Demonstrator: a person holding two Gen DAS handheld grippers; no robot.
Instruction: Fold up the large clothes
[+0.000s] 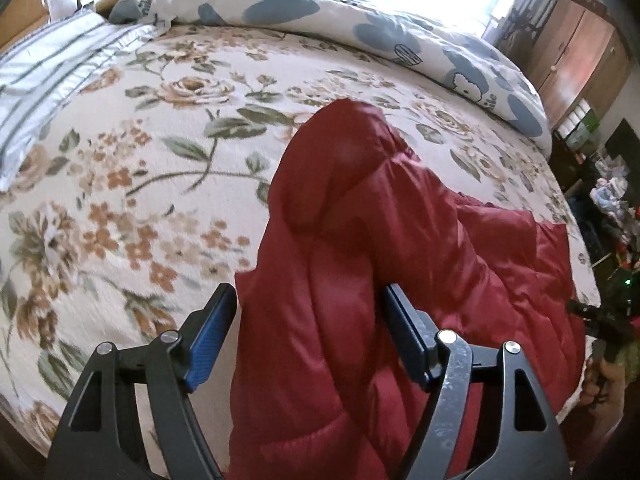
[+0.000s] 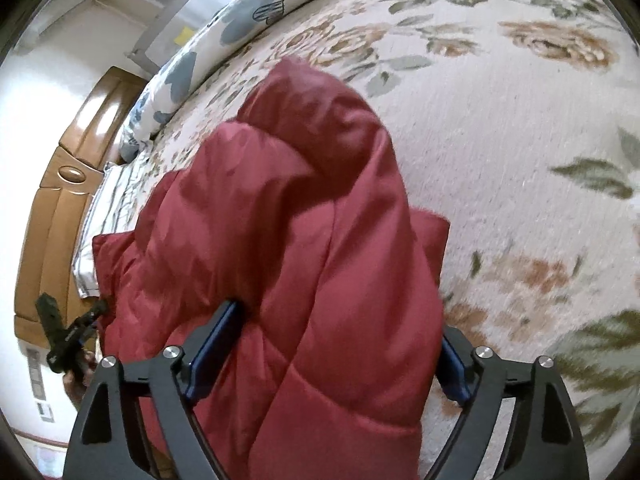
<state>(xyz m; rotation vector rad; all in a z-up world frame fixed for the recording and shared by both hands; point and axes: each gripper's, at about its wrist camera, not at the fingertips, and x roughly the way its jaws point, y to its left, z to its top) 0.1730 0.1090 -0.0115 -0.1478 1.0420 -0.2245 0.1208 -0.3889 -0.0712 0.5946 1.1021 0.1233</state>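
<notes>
Red padded jacket (image 1: 360, 240) lies on the bed, on the floral blanket (image 1: 140, 140), part flat and part lifted. Both tools grip thick folds of it near the near edge of the bed; the far end hangs forward from the grips and droops onto the blanket. Judged purpose: raising one edge with both hands so a half can be carried over the rest, which is the fold step for a bulky garment.

Left gripper (image 1: 308, 300): fingers wide apart, blue pads (image 1: 212, 332) facing inward. A thick roll of jacket fills most of the gap. The right-hand finger presses into the fabric; the left-hand finger sits just beside the jacket's edge, contact not certain from this view. Read as holding a thick bunch, not empty.

Right gripper (image 2: 340, 328): fingers also spread wide, jacket bunched between them and bulging over both pads. The fabric hides the right-hand pad in part. Read as clamped on the jacket.

Surroundings: rolled blue-patterned quilt (image 1: 380, 28) along the far side of the bed, striped pillow (image 1: 48, 72) by the wooden headboard (image 2: 60, 200). In the right wrist view the other tool shows small at lower left.

Risk, judged: slippery padded cloth may slide out of a wide grip
</notes>
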